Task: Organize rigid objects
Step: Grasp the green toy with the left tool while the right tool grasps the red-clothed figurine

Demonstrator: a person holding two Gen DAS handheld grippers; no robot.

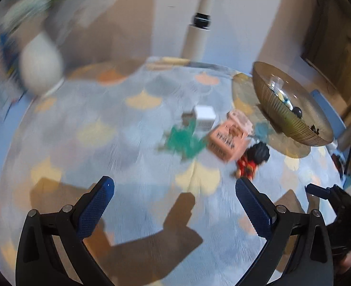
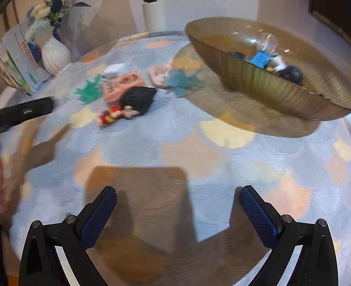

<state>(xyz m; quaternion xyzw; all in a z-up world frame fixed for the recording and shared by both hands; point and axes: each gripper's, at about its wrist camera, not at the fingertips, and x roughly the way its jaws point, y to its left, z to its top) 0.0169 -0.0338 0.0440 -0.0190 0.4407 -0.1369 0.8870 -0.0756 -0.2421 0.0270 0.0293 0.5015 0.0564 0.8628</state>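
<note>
Small objects lie in a cluster on the patterned tablecloth: a pink box point(image 1: 227, 138) point(image 2: 123, 85), a black-haired figurine in red point(image 1: 254, 159) point(image 2: 130, 104), a green plastic piece point(image 1: 185, 138) point(image 2: 89, 90), a white cube point(image 1: 205, 115) point(image 2: 114, 70), a blue plastic piece point(image 2: 185, 83) and a small pink item point(image 2: 159, 75). An amber glass bowl point(image 1: 292, 104) point(image 2: 259, 81) holds several small toys. My left gripper point(image 1: 175, 190) is open and empty, in front of the cluster. My right gripper point(image 2: 177, 197) is open and empty over bare cloth.
A white vase with blue flowers point(image 2: 55, 52) point(image 1: 41, 69) and some booklets point(image 2: 20, 57) stand at the table's far left. A white pole point(image 2: 152, 2) rises behind the table. The other gripper shows at the left edge of the right wrist view point(image 2: 20, 112).
</note>
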